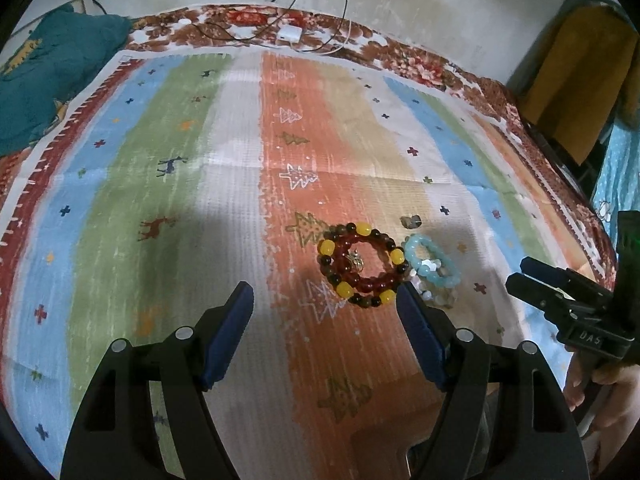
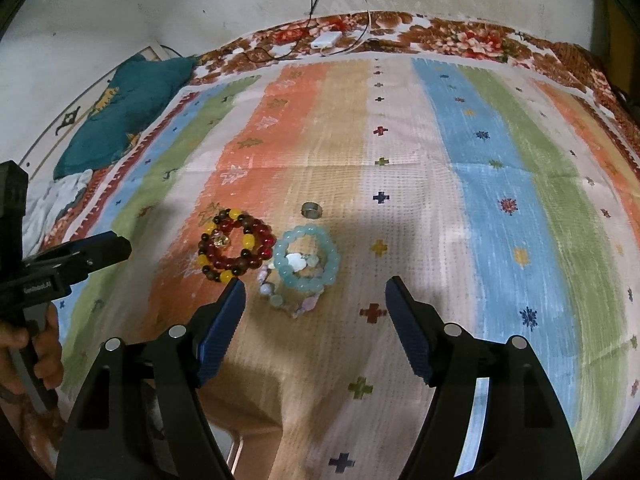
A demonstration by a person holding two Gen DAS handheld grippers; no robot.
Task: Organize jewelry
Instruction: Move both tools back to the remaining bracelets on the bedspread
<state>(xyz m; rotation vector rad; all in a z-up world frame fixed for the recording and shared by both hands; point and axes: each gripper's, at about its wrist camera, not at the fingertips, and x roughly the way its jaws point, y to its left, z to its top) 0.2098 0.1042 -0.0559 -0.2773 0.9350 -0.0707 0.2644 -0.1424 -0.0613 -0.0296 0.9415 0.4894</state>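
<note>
Several pieces of jewelry lie together on a striped cloth [image 1: 240,168]. A red, yellow and dark bead bracelet [image 1: 345,290] [image 2: 248,240] holds a gold charm. To its right is a light blue bracelet [image 1: 412,246] [image 2: 288,270], with a pale mixed-bead bracelet [image 1: 436,298] [image 2: 276,300] in front of it. A small metal ring [image 1: 411,222] [image 2: 311,210] sits just behind. My left gripper [image 1: 324,288] [image 2: 124,246] hangs open near the red bracelet, its right finger next to it. My right gripper [image 2: 316,282] [image 1: 520,272] is open over the blue bracelet's near edge. Neither holds anything.
The cloth covers a floral bedsheet [image 2: 460,36] against a stained wall. A teal pillow [image 1: 52,80] [image 2: 128,112] lies at the far left. A white charger [image 1: 290,33] [image 2: 326,41] with cables sits at the far edge. A person's hand [image 2: 44,356] holds each gripper's handle.
</note>
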